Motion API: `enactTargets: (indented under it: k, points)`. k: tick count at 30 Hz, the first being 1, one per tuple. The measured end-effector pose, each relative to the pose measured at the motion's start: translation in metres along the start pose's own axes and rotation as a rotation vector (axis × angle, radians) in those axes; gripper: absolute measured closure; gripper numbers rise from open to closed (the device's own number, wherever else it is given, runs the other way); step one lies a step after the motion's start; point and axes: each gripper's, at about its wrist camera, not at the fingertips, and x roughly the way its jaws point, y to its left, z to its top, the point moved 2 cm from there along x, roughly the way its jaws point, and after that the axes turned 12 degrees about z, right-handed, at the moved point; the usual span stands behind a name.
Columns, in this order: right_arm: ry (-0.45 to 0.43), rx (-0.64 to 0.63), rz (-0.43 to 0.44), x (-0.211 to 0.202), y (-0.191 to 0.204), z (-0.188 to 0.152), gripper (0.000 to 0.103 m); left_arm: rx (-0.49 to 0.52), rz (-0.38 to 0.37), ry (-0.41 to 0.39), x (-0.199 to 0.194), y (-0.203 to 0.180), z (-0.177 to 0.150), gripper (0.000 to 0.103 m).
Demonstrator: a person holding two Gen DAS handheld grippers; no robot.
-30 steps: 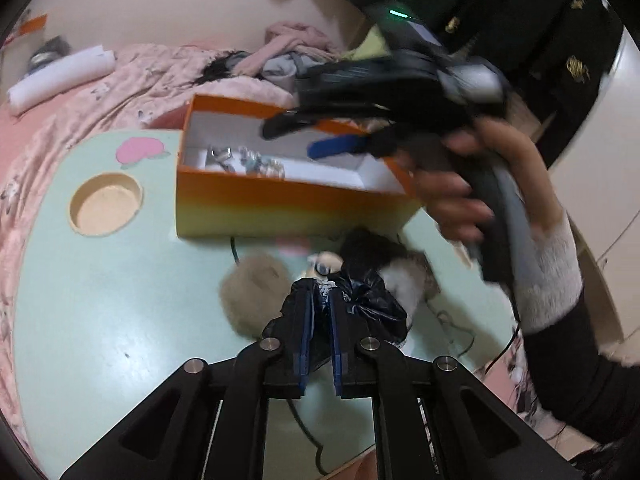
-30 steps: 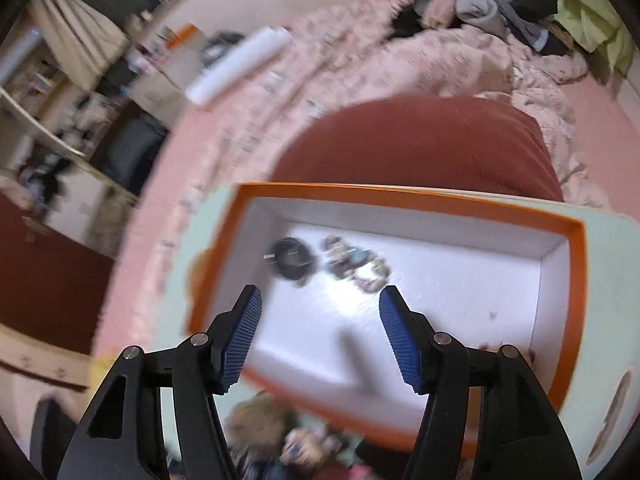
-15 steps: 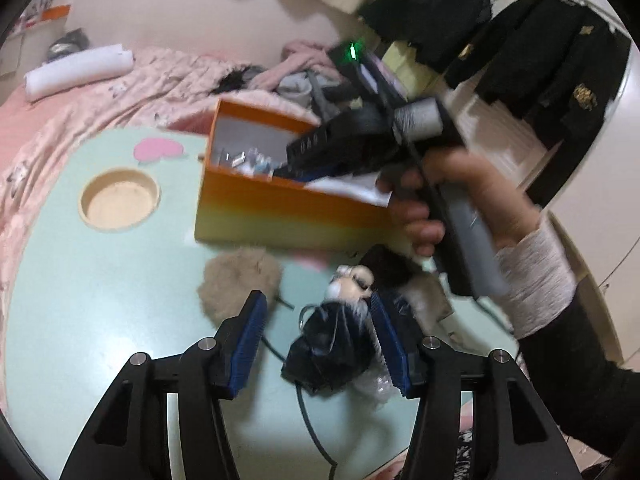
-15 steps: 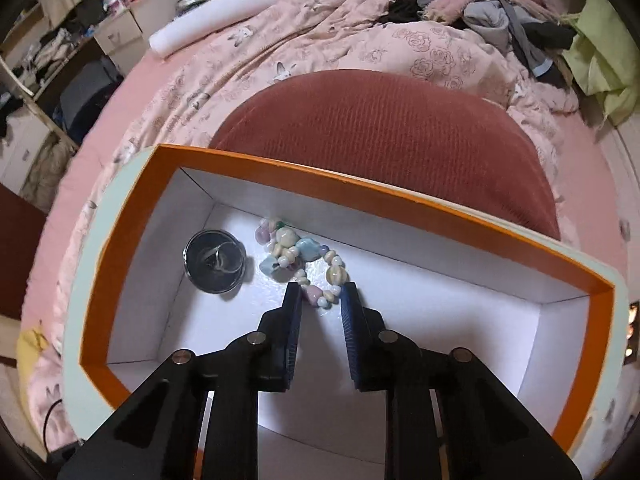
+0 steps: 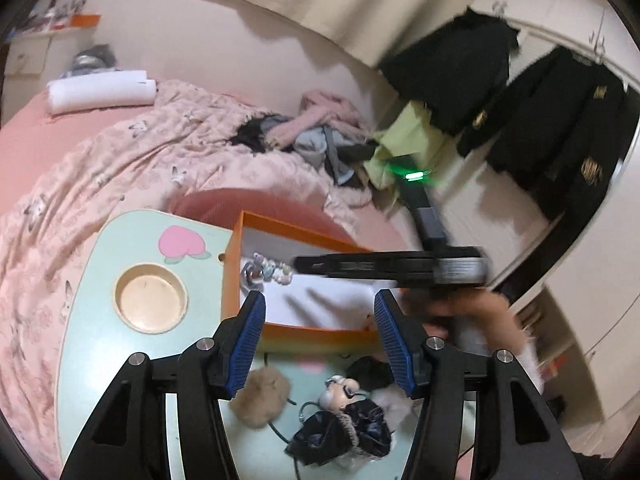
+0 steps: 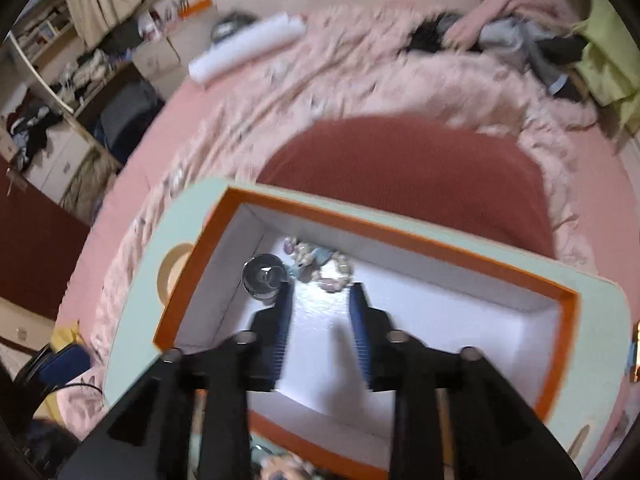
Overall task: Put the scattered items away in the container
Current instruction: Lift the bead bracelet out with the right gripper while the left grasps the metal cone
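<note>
L wrist: left hand-held gripper (image 5: 318, 336) spread wide, empty, above table (image 5: 92, 344). Orange box (image 5: 316, 330) just ahead; right hand-held gripper (image 5: 384, 268) over its far side, partly blocking it. Near side of box: fuzzy tan pom (image 5: 260, 398), doll in shiny black (image 5: 344, 428).

R wrist: right hand-held gripper (image 6: 320, 326) part-spread, empty, inside box (image 6: 560, 344). Bead bracelet (image 6: 320, 268) and round metal tin (image 6: 263, 278) in box's far left corner. Blurry.

A lived-in home bedroom, bed with pink floral quilt (image 5: 132, 160), heap of clothes (image 5: 312, 136) on it, dark jackets (image 5: 556, 128) hanging on white wardrobe doors, cluttered shelves (image 6: 52, 64)
</note>
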Motion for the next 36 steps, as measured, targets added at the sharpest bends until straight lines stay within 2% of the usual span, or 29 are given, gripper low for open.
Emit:
enactTargets:
  k: [3,7,10,12,15,18,20,21,22,23,24,26,28,32,36]
  points:
    - [0.043,0.075,-0.001,0.030,-0.005,0.013,0.069,-0.020,-0.002,0.002,-0.004,0.010,-0.005,0.047]
    - [0.057,0.149,-0.019,0.051,-0.015,0.018,0.067,-0.030,0.016,0.016,-0.005,0.018,-0.011,0.047]
    - [0.052,0.128,-0.044,0.051,-0.012,0.017,0.070,-0.026,0.016,0.033,0.001,0.017,-0.012,0.047]
    - [0.054,0.109,-0.052,0.050,-0.012,0.015,0.086,-0.018,0.013,0.041,0.005,0.013,-0.012,0.047]
    - [0.025,0.130,-0.007,0.039,-0.019,0.010,0.086,-0.006,0.031,0.074,0.017,0.007,-0.007,0.047]
    - [-0.074,0.130,0.028,0.006,-0.024,0.001,0.087,0.026,0.072,0.124,0.035,-0.003,0.006,0.047]
    - [-0.149,0.127,0.049,-0.025,-0.025,-0.008,0.087,0.076,0.108,0.173,0.052,-0.014,0.018,0.047]
    - [-0.183,0.124,0.058,-0.039,-0.026,-0.014,0.086,0.115,0.134,0.200,0.062,-0.021,0.023,0.052]
    - [-0.218,0.120,0.069,-0.056,-0.027,-0.021,0.086,0.174,0.169,0.239,0.075,-0.029,0.027,0.060]
    - [-0.245,0.118,0.077,-0.070,-0.028,-0.029,0.086,0.260,0.217,0.293,0.092,-0.039,0.029,0.078]
    - [-0.265,0.116,0.086,-0.081,-0.029,-0.035,0.086,0.345,0.265,0.341,0.107,-0.048,0.030,0.085]
    - [-0.290,0.116,0.115,-0.101,-0.032,-0.051,0.086,0.473,0.351,0.411,0.134,-0.059,0.030,0.088]
    - [-0.293,0.115,0.129,-0.110,-0.034,-0.060,0.086,0.532,0.402,0.463,0.150,-0.065,0.033,0.088]
    - [-0.296,0.123,0.155,-0.116,-0.044,-0.073,0.086,0.544,0.399,0.577,0.168,-0.070,0.037,0.088]
    - [-0.294,0.133,0.193,-0.114,-0.050,-0.079,0.086,0.615,0.527,0.562,0.179,-0.073,0.033,0.088]
